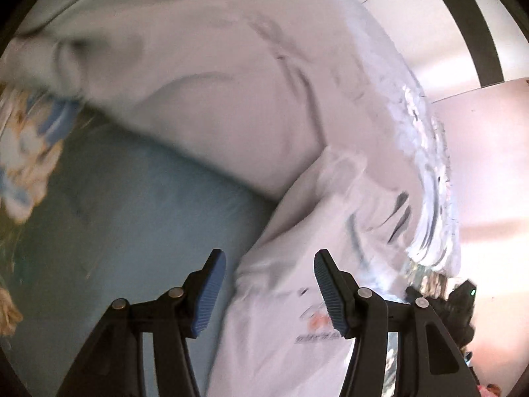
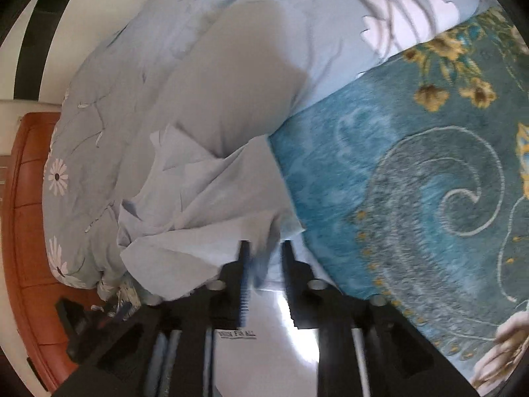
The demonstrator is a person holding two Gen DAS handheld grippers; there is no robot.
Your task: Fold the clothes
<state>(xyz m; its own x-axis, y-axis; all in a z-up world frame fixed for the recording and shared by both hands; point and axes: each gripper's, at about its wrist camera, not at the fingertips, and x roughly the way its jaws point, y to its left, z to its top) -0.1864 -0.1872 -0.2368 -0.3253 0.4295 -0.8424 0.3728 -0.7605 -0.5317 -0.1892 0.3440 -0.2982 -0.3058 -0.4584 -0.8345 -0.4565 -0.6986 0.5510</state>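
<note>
A white T-shirt with a small printed logo lies on the teal bedspread. In the left wrist view my left gripper is open, its blue pads wide apart; the shirt's edge lies between and below them, not gripped. In the right wrist view my right gripper is nearly shut, pinching a fold of the white shirt, which bunches up in front of the jaws. A grey pillow lies just beyond the shirt.
A pale blue duvet with daisy print is heaped behind the pillow. The teal floral bedspread spreads to the right. An orange-brown headboard is at the left. A white wall with a dark frame is behind.
</note>
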